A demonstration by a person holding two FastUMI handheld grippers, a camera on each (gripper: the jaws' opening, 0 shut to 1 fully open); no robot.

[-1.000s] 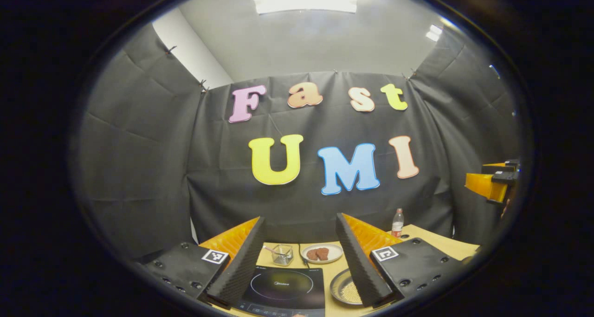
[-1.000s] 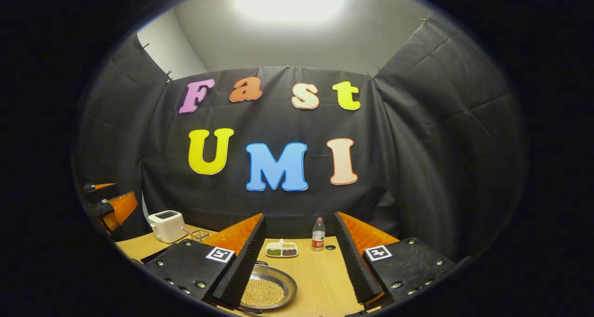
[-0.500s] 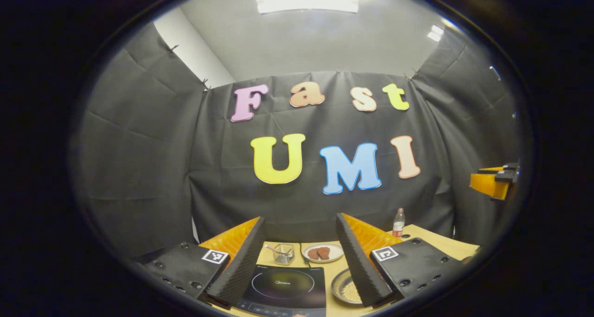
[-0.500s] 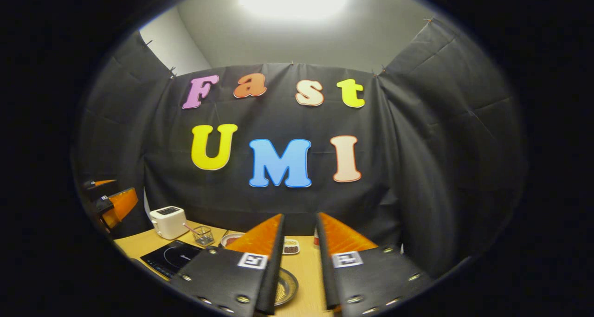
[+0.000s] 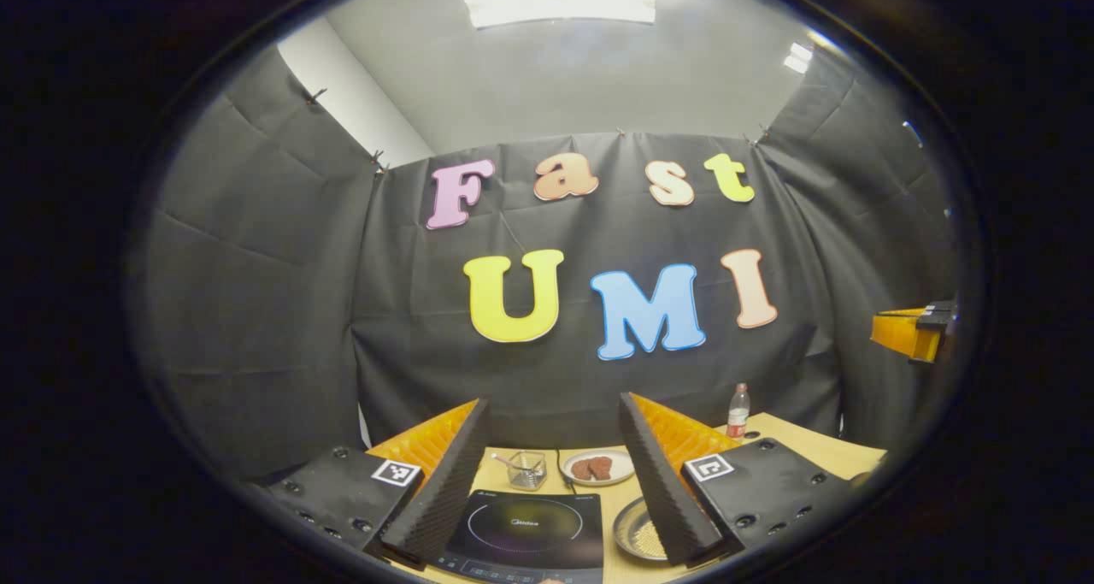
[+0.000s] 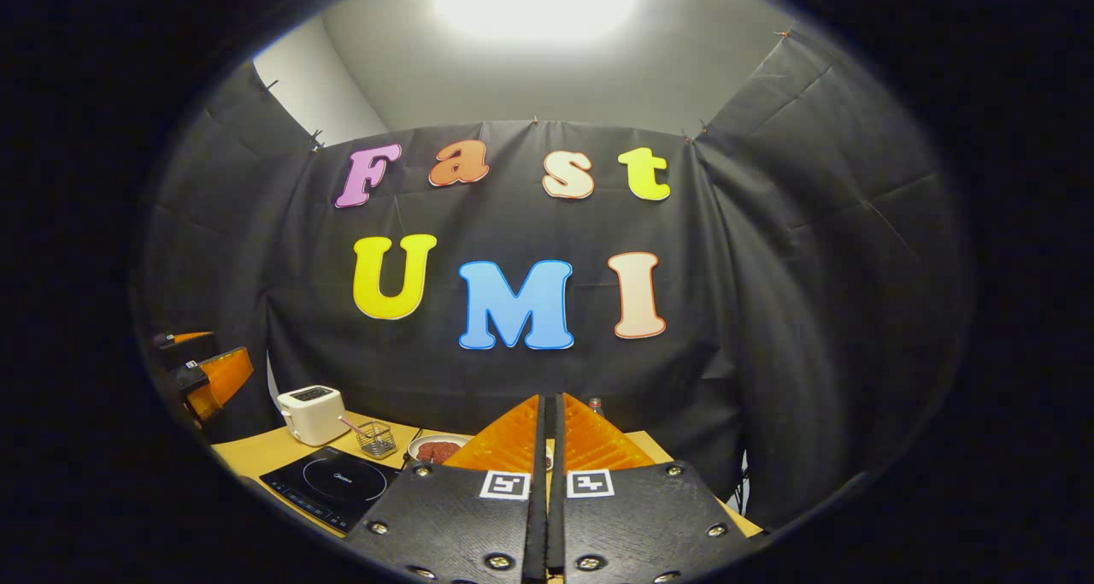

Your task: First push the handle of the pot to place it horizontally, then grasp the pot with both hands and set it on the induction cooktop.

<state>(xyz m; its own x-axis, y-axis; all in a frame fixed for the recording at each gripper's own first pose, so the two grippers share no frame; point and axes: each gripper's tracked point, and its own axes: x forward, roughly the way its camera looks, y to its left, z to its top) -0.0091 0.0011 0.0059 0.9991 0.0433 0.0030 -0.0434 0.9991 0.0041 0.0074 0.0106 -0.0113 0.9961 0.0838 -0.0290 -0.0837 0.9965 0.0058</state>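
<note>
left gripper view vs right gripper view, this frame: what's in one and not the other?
Left gripper view: the pot with grains in it, beside the induction cooktop, seen between the fingers of the open left gripper. Right gripper view: a white toaster, and the right gripper shut with nothing in it. Shared: the cooktop, the plate of brown food, the table.

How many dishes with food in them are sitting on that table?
2. A metal pan of yellow grains sits right of the black cooktop. A white plate with brown pieces lies behind the cooktop, beside a wire basket. Others may hide behind the jaws.
</note>
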